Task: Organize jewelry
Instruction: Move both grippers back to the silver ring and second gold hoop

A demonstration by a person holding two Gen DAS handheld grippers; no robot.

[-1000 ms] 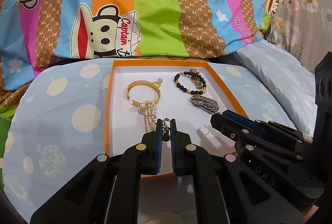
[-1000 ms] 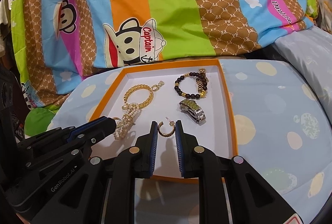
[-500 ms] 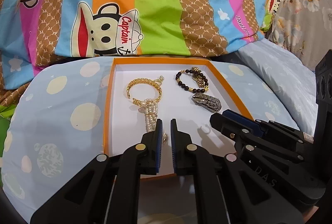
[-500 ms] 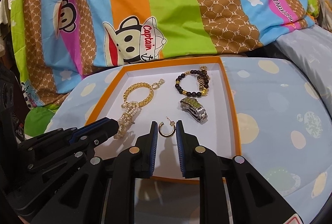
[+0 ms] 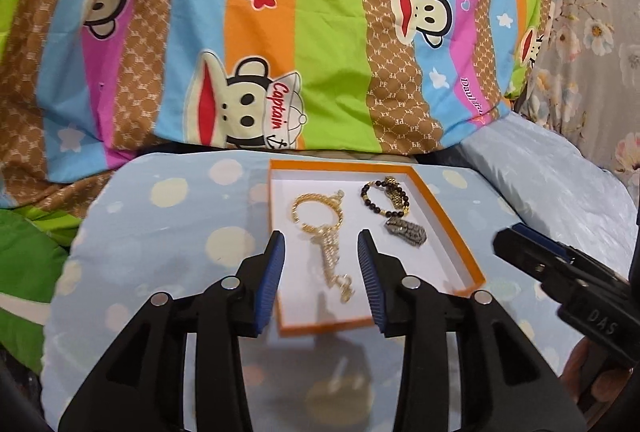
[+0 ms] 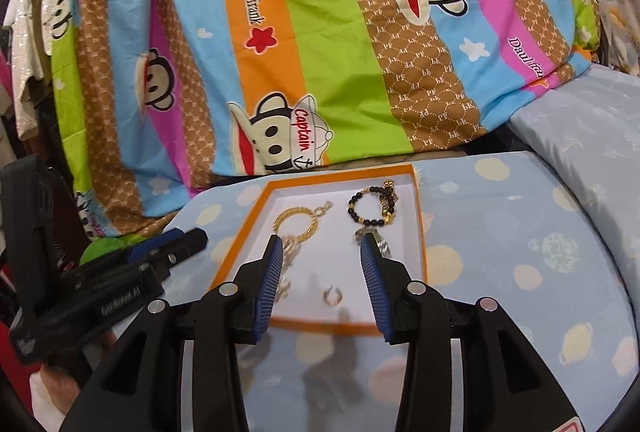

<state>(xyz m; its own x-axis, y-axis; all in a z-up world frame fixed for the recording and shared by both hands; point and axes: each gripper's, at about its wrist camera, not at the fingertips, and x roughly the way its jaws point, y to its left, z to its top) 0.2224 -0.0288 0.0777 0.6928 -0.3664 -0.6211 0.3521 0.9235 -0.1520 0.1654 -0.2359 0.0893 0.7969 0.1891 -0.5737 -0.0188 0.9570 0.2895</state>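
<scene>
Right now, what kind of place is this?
Probably a bedroom: a striped cartoon quilt is heaped behind a dotted blue pillow, which bears an orange box of jewelry.

Bright, even indoor light; soft shadows fall toward 6 o'clock; slight motion blur; fisheye bending, dark corners.

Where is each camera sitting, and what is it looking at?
Left wrist view: rides the left gripper, looks down at the orange box; right gripper at right, hand below.
Right wrist view: rides the right gripper, same orange box; left gripper at left.
Both share: gold bracelet, black bead bracelet, striped monkey quilt.
</scene>
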